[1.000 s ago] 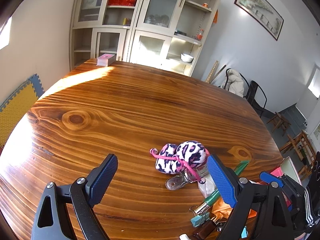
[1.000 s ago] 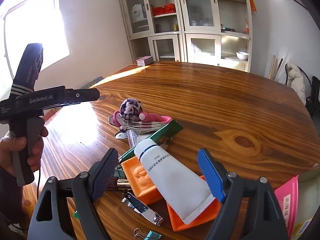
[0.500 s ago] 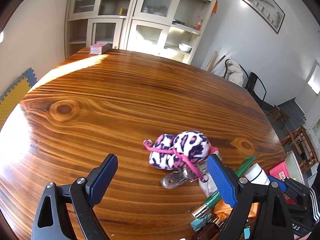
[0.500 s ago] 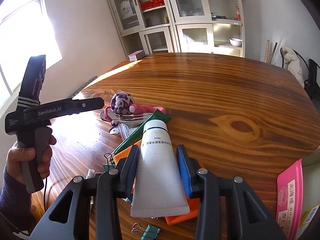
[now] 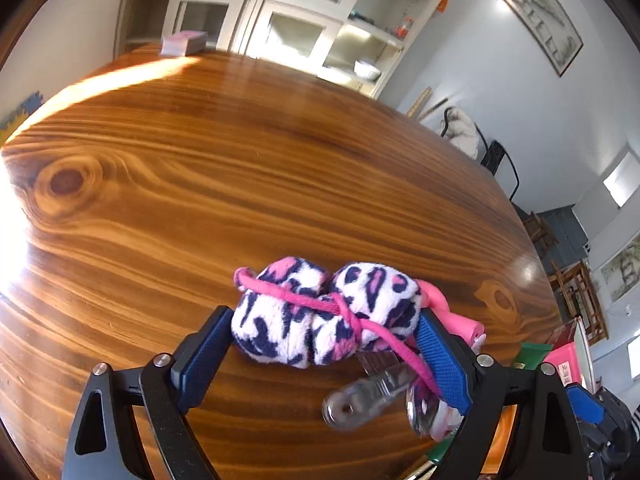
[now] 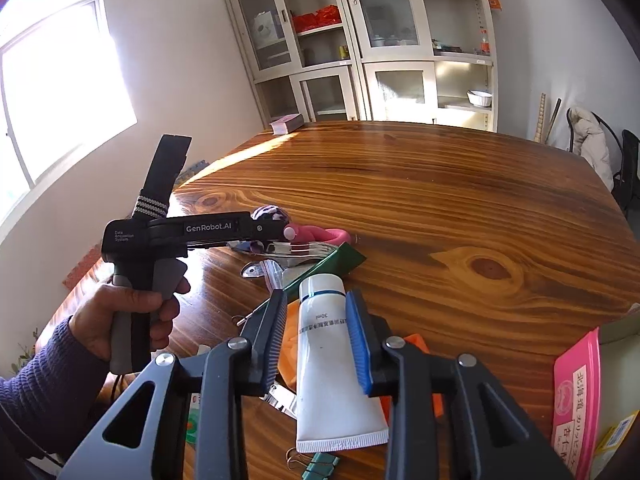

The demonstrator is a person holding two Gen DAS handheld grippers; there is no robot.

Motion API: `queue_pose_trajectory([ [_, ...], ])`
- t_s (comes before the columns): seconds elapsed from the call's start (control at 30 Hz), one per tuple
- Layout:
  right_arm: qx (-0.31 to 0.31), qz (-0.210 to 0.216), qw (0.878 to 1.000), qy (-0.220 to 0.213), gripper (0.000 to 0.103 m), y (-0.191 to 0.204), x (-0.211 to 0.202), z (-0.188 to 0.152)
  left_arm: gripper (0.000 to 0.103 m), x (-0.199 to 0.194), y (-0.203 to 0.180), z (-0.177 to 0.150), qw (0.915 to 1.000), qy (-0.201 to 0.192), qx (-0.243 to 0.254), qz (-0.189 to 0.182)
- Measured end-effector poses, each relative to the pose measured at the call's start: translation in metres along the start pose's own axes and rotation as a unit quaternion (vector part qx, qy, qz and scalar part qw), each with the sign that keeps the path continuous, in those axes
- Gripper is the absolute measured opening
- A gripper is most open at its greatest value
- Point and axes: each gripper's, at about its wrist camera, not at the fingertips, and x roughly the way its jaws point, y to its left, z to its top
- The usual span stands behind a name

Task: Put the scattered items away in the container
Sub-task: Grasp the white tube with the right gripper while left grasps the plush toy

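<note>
Left wrist view: left gripper [image 5: 326, 338] straddles the plush [image 5: 326, 312], a leopard-print pair bound with a pink cord. Jaws have just been closing and stand wide, plush between them. The left pad [image 5: 202, 354] sits at the plush's left flank and the right pad [image 5: 442, 360] at its right flank; whether they press is not clear, so I call it not yet gripped. The straddle is there so the soft bundle gets squeezed across its width. Just right of the plush lies a pink handle [image 5: 454, 314], and below-right of it a metal clip [image 5: 366, 398]. Plush rests on the table [image 5: 224, 184], so it is not in the container yet.

Right wrist view: right gripper [image 6: 318, 344] is clamped on the tube [image 6: 326, 364], white, cap pointing away. Jaws have just been closing and the pads now pinch its mid-body, a firmer spot than the flat crimped tail. An orange item [image 6: 416, 348] shows behind the tube. A green box [image 6: 334, 262] lies just beyond the cap, and the plush pile beyond that. A binder clip [image 6: 320, 464] lies just below the tail. A pink pack [image 6: 576, 396] stands well to the right of the tube, probably at the container, whose wall is hardly visible. A hand [image 6: 128, 316] left of the tube holds the other tool's grip.
</note>
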Motion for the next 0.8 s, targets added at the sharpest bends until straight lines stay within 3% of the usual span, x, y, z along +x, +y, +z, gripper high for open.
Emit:
queue_pose_trajectory([
  [0.13,0.028,0.004,1.0,0.01,0.034,-0.012,0.004,-0.002,0.07,-0.006,0.007,0.0,0.9998,-0.012,-0.011,0.008],
  [0.27,0.025,-0.001,1.0,0.011,0.034,-0.012,0.003,-0.002,0.067,-0.018,0.01,0.0,0.9988,-0.035,-0.014,0.031],
  [0.33,0.019,-0.008,1.0,0.011,0.042,-0.01,0.002,-0.002,0.067,-0.03,0.008,0.002,0.9974,-0.057,-0.01,0.043],
  [0.4,0.018,-0.014,1.0,0.006,0.067,-0.01,0.0,-0.002,0.067,-0.044,0.005,0.005,0.9952,-0.082,0.0,0.054],
  [0.47,0.016,-0.017,1.0,0.001,0.071,-0.009,-0.002,-0.001,0.067,-0.055,0.001,0.008,0.9929,-0.101,0.013,0.06],
  [0.67,0.0,-0.028,0.999,0.018,0.07,0.001,0.009,-0.006,0.067,-0.056,0.006,0.015,0.9936,-0.098,0.01,0.055],
  [0.73,-0.017,-0.049,0.998,0.029,0.058,0.007,0.016,-0.01,0.067,-0.057,0.006,0.016,0.994,-0.098,0.006,0.049],
  [0.77,-0.024,-0.058,0.997,0.036,0.046,0.01,0.019,-0.012,0.067,-0.058,0.005,0.016,0.994,-0.099,0.006,0.046],
  [0.8,-0.028,-0.066,0.997,0.036,0.044,0.012,0.02,-0.013,0.067,-0.06,0.004,0.017,0.9938,-0.102,0.006,0.044],
])
